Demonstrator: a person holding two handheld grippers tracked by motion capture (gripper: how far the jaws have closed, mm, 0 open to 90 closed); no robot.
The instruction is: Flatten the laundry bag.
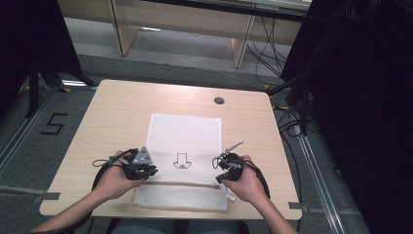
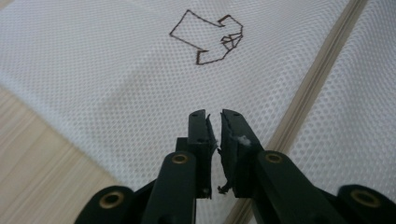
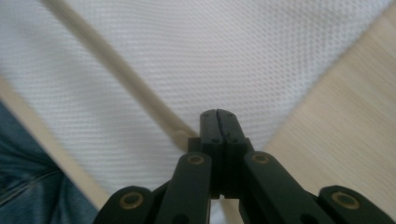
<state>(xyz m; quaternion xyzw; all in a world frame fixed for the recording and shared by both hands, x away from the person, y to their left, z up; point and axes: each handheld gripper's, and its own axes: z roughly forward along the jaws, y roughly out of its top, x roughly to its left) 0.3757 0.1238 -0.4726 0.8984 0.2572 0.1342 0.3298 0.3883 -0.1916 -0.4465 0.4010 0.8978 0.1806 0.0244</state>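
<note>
1. Tongs first: the left gripper [image 2: 214, 119] has its jaws nearly together, a thin gap between the tips and nothing clamped in it; only bits of white fluff cling to the inner faces.
2. Right gripper [image 3: 217, 114] has its jaws pressed flat together, tip to tip, with no cloth visibly pinched between them.
3. From above, the left gripper [image 1: 139, 165] sits in the person's left hand [image 1: 114, 179] at the left edge of the cloth, its grey plate on top.
4. Right gripper [image 1: 225, 163] is in the right hand [image 1: 243, 181] at the cloth's right edge, level with the other.
5. Cloth [image 1: 187, 134]: a white mesh piece lying flat on the table [image 1: 117, 112], long side running away from the person, near end at the table's front edge.
6. A drawn mark [image 1: 181, 161], a dark outlined arrow shape, lies on the cloth between the two grippers; in the left gripper view the mark [image 2: 208, 37] is just beyond the jaw tips.
7. A tan strip [image 1: 180, 185] crosses the cloth near its front end; it shows beside the jaws in both gripper views [image 2: 317, 74] [image 3: 116, 70].
8. Farther out: a round grommet [image 1: 219, 101] near the table's far edge, well apart from the cloth.
9. Beyond the table: grey floor with a "5" [image 1: 53, 124] marked at the left.
</note>
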